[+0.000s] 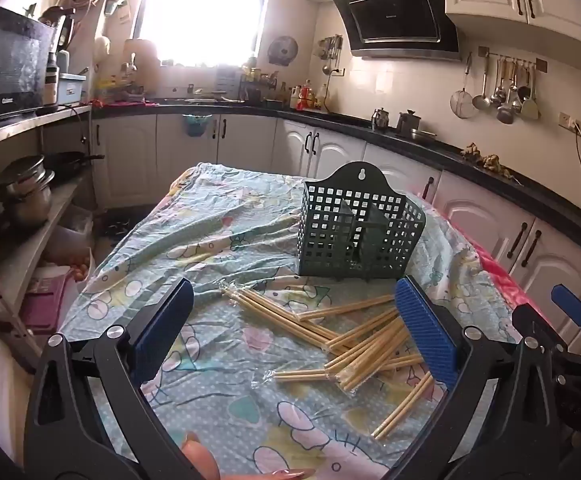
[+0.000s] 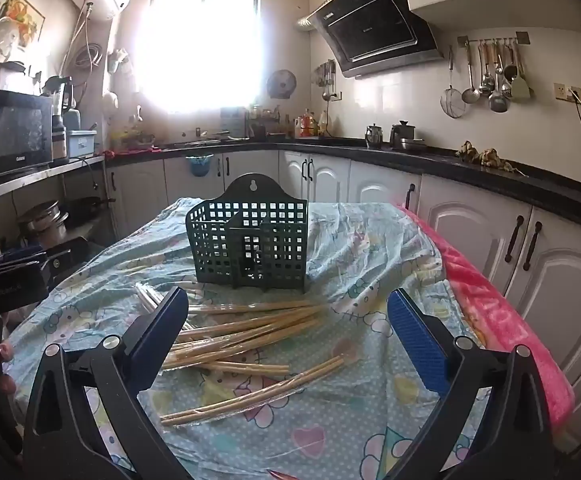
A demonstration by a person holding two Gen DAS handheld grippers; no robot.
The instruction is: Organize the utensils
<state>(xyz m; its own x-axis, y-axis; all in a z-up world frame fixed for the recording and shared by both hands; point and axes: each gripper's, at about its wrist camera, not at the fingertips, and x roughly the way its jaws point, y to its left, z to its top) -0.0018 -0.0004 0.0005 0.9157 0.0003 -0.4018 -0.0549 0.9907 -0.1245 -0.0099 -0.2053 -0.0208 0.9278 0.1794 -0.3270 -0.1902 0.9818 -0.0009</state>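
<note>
Several pairs of bamboo chopsticks in clear wrappers (image 1: 354, 340) lie scattered on the cloth-covered table (image 1: 218, 236); they also show in the right wrist view (image 2: 246, 332). A dark green perforated utensil holder (image 1: 358, 232) stands upright behind them, empty as far as I see; it also shows in the right wrist view (image 2: 250, 240). My left gripper (image 1: 294, 320) is open and empty above the chopsticks. My right gripper (image 2: 288, 328) is open and empty, hovering over the pile. The right gripper's body shows at the left view's right edge (image 1: 570, 320).
The table has a light cartoon-print cloth (image 2: 370, 248) and a pink towel (image 2: 502, 312) along its right edge. White cabinets and a black counter (image 2: 490, 168) ring the room. A shelf with a microwave (image 2: 14, 132) and pots stands at the left.
</note>
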